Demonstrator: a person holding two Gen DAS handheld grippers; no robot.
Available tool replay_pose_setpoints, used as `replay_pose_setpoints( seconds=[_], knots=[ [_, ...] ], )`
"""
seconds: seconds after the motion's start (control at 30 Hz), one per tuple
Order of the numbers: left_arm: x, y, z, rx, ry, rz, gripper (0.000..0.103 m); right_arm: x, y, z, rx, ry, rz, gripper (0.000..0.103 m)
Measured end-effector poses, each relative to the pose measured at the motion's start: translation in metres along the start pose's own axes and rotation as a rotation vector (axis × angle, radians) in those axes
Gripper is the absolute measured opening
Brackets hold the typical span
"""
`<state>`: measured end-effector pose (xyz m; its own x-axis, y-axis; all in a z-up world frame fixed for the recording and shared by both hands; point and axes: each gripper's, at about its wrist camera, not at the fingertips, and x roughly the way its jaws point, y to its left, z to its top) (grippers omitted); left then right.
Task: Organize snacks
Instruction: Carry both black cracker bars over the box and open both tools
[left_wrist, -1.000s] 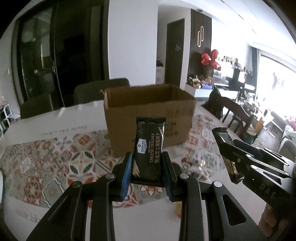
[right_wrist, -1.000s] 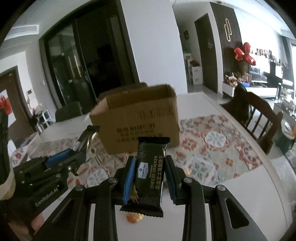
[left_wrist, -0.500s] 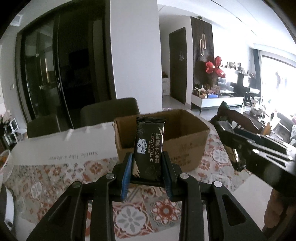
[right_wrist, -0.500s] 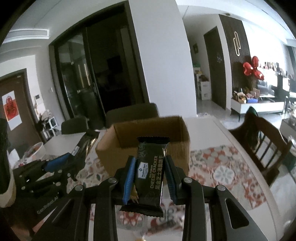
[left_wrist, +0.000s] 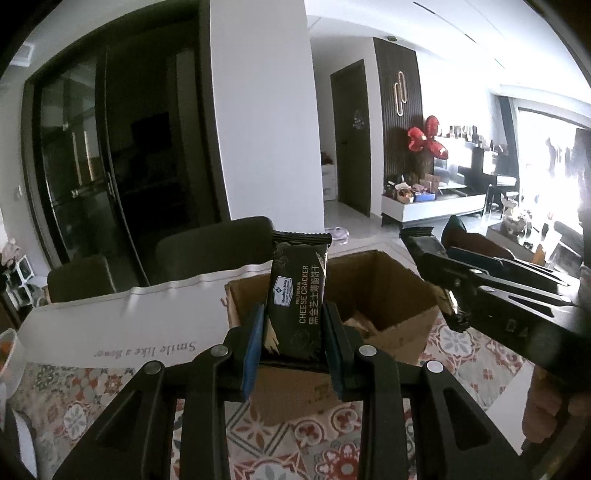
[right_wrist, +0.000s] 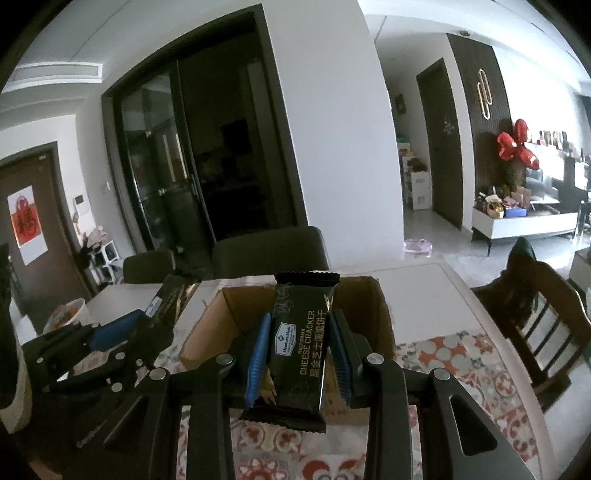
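Now each hand-held gripper, left (left_wrist: 291, 336) and right (right_wrist: 298, 350), is clamping an upright black "Member's Mark CHEESE CRACKER" packet (left_wrist: 297, 295) above the box (left_wrist: 373, 291).

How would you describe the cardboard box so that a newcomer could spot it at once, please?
Find the dining table with its floral patterned cloth. The cardboard box stands on it, directly ahead of both grippers, in front of the dark chairs. It is the only brown, open-topped container there.
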<state>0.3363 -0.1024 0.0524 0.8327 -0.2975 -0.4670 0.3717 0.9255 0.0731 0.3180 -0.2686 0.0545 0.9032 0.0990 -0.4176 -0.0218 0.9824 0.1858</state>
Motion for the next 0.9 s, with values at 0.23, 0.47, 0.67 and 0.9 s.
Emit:
replay_pose_setpoints(
  seconds=[0.23,0.47,0.67,0.9],
  knots=[
    [0.033,0.01,0.01,-0.023,0.042,-0.009,0.031,0.033,-0.006,0.02,-0.037,0.012,-0.034,0.033],
    [0.064,0.015,0.019,-0.045,0.098,-0.025,0.031,0.064,-0.008,0.027,-0.067,0.068,-0.057,0.033],
    [0.077,0.017,0.022,-0.048,0.124,-0.004,0.044,0.084,-0.01,0.023,-0.086,0.108,-0.098,0.034],
    [0.061,0.014,0.018,-0.018,0.089,0.044,0.058,0.076,-0.009,0.018,-0.089,0.11,-0.132,0.055]
  ],
)
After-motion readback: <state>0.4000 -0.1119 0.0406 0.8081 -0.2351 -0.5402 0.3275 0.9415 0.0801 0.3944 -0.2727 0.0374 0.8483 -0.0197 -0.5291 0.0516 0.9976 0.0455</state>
